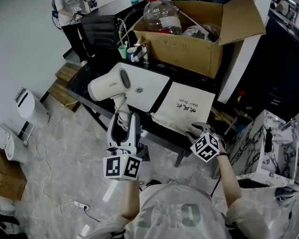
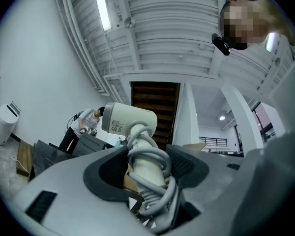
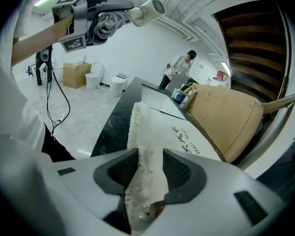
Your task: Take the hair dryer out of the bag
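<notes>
Left gripper [image 1: 123,121]: closed on the handle of the white hair dryer [image 1: 109,86]. Your left gripper view shows both pads pressing the handle, with the grey cord [image 2: 152,156] coiled around it and the dryer's barrel standing above the jaws. You hold the dryer out of the bag [image 1: 184,108] and raised off the counter [image 1: 82,81]. In the head view it sits to the left of the bag, over a white panel [image 1: 147,88] that lies on the dark counter top. The right gripper view confirms this, showing the dryer high in the air. Right gripper [image 1: 195,129]: at the bag's near edge. Its own view shows the jaws standing partly apart, with a bunched fold of the cream cloth lying between the pads but not clamped by them. The bag lies flat on the counter, its printed face up and its mouth towards you. Behind it stands an open cardboard box [image 1: 189,49] with a clear plastic bottle [image 1: 162,14] inside. A person [image 1: 72,9] stands at the far left end of the counter, well apart from both grippers.
</notes>
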`<state>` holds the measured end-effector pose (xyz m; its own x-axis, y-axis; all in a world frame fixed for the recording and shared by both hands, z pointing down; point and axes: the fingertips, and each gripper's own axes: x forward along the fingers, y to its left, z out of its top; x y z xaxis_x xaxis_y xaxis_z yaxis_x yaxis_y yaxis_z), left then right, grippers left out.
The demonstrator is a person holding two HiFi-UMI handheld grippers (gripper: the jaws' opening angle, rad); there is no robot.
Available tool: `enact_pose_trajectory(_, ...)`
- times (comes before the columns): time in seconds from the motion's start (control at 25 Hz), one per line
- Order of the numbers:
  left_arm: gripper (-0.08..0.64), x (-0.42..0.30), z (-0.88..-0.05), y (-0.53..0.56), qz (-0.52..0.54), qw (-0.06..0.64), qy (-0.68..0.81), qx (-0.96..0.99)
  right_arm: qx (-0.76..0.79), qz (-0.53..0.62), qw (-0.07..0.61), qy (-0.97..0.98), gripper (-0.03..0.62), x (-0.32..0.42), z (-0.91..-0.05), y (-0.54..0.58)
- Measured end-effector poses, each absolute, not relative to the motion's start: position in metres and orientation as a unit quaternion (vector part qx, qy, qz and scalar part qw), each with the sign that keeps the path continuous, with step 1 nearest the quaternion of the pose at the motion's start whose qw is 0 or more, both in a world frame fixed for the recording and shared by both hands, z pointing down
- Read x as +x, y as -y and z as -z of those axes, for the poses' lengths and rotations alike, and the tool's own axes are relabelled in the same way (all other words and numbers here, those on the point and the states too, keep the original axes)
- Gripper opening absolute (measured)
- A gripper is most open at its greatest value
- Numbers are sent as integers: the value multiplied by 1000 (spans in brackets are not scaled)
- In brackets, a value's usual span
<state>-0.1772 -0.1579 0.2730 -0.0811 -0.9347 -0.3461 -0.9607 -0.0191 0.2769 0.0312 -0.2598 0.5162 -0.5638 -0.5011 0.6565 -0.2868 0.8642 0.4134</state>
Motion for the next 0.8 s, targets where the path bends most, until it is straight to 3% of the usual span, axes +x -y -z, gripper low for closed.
enact_pose_trajectory(0.24,259,-177,-272,153,-221,35,-704,-675,249,140,334,898,160,23,-449,271)
enact_pose_trajectory(0.52,258,-177,-271,142,-217,44,-713,-665,285,140,149,936,160,-2,-339,256)
enact_pose_trajectory(0.8,259,-175,-270,126,-191,75,-729,-653,327,108,-15,939,137,-22,-294,223)
